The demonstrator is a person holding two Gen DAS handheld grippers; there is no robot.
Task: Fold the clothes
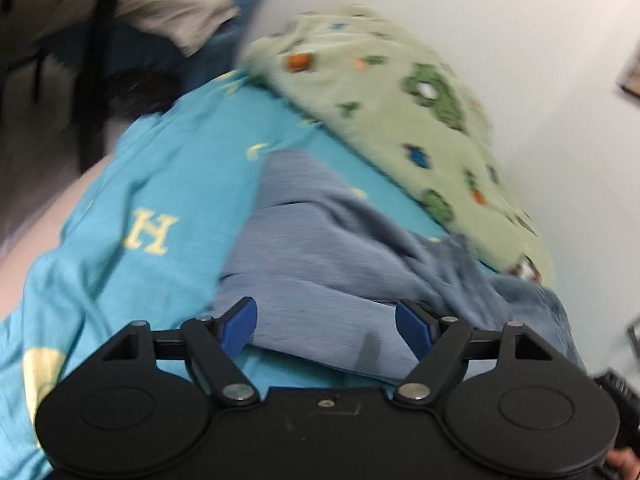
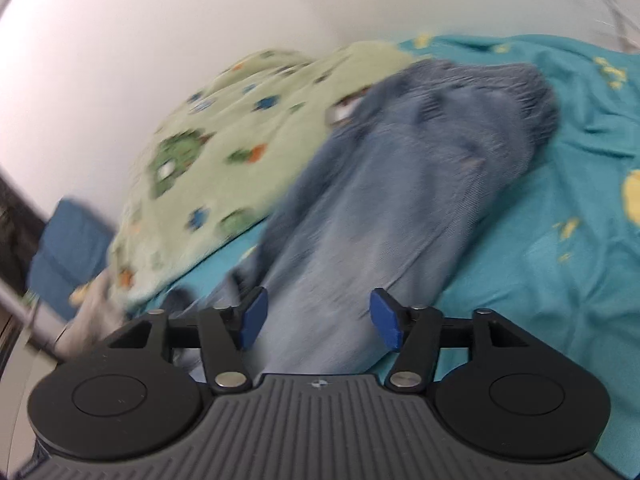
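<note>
A pair of light blue jeans point(image 1: 316, 248) lies rumpled on a turquoise bedsheet point(image 1: 152, 184) with yellow letters. In the left wrist view my left gripper point(image 1: 326, 324) hovers open over the near edge of the jeans, its blue pads wide apart with nothing between them. From the right wrist view the jeans point(image 2: 400, 184) stretch away lengthwise toward a bunched far end. My right gripper point(image 2: 318, 318) is open above the near end of the denim, and its jaws hold nothing. Both views are blurred by motion.
A pale green blanket point(image 1: 400, 112) with green and orange prints is heaped along the white wall point(image 1: 500, 40); the same blanket point(image 2: 224, 152) lies left of the jeans. Grey cloth point(image 1: 172, 8) and dark items sit beyond the bed. A blue cushion point(image 2: 68, 244) stands low left.
</note>
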